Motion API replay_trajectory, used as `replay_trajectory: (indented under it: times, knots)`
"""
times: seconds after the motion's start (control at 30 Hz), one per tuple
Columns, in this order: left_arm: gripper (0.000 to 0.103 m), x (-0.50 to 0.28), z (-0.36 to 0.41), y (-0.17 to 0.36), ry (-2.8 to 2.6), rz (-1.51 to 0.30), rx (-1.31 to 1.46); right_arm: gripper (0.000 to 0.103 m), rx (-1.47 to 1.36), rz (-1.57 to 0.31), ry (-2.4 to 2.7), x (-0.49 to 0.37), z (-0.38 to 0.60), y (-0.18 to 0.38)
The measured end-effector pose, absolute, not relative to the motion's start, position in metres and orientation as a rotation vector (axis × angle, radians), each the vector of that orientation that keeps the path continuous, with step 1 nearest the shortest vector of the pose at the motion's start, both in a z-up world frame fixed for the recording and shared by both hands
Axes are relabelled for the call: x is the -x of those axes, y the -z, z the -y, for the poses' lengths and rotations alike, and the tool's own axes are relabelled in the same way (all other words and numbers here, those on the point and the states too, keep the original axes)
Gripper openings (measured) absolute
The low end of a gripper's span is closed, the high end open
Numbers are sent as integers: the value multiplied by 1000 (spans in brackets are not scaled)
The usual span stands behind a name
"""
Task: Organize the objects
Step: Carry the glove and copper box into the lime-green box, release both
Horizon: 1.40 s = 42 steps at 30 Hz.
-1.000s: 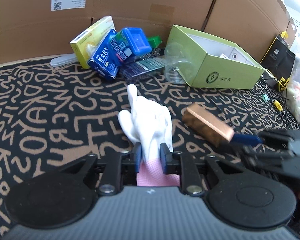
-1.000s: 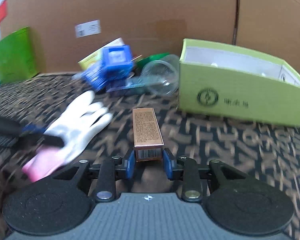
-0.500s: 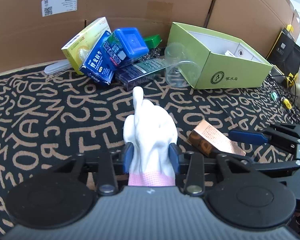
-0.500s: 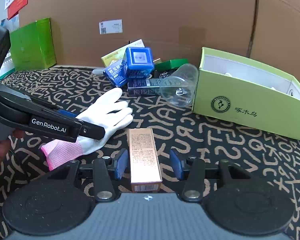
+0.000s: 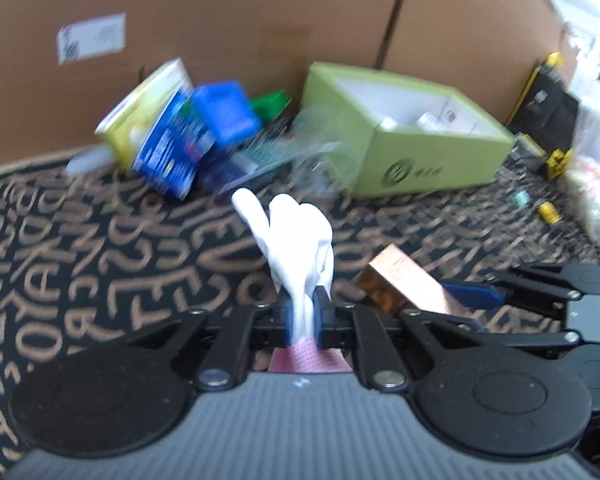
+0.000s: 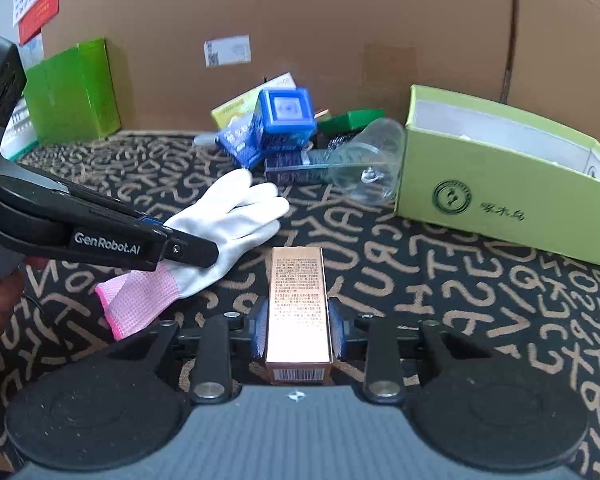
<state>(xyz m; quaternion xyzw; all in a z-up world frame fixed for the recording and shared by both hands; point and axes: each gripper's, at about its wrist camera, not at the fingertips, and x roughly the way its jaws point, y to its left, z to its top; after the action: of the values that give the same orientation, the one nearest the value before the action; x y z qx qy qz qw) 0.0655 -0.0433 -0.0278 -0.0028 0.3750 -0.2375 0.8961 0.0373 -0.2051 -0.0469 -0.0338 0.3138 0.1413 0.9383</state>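
Observation:
My left gripper (image 5: 302, 316) is shut on a white glove (image 5: 296, 240) with a pink cuff, pinching it near the wrist; the fingers of the glove stick up and forward. The glove also shows in the right wrist view (image 6: 224, 220), with the left gripper (image 6: 180, 248) across it. My right gripper (image 6: 299, 330) is shut on a copper-coloured carton (image 6: 298, 300), which lies lengthwise between the pads. That carton shows in the left wrist view (image 5: 404, 284) too. An open light-green box (image 6: 500, 196) stands ahead to the right.
A pile of blue and yellow packets (image 6: 268, 132), a green box (image 6: 350, 120) and a tipped clear plastic cup (image 6: 364, 168) lie by the cardboard wall (image 6: 300, 20). A tall green box (image 6: 72, 92) stands far left. The patterned black cloth (image 6: 460, 300) covers the surface.
Both grippers were open half a second ago and have closed: the left on the glove, the right on the copper carton. The glove is bunched and raised.

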Motion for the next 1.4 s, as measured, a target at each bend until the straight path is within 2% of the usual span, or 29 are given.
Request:
replay_trajectory:
  times: [0.37,0.53,0.77,1.13,1.2,1.23,1.27,1.3,1.37,1.4]
  knots:
    - [10,-100,122,-61,641,-606,-21,34,48,-464,-164,-41,263,-13]
    - [10,-142,167,-76,627,-603,-17,34,60,-400,-60,-63,296,-39]
    - [10,-213,211,-58,614,-669,12,34,30,-367,32,-122,337,-52]
    - [11,-271,248,4,613,-777,-14,34,38,-458,89,-193,374,-18]
    - [15,-273,250,10,622,-778,-23,34,39,-480,84,-201,377,-10]
    - [31,-274,251,13,631,-777,-30,34,41,-491,79,-205,378,-6]
    - [58,-274,251,15,636,-774,-35,34,46,-501,75,-208,379,-1]
    - [65,-272,250,16,635,-756,-35,35,55,-512,66,-212,379,3]
    - [80,-266,247,15,628,-699,-46,47,86,-530,55,-215,377,11]
    - [84,-263,246,14,627,-681,-56,62,107,-529,64,-216,377,14]
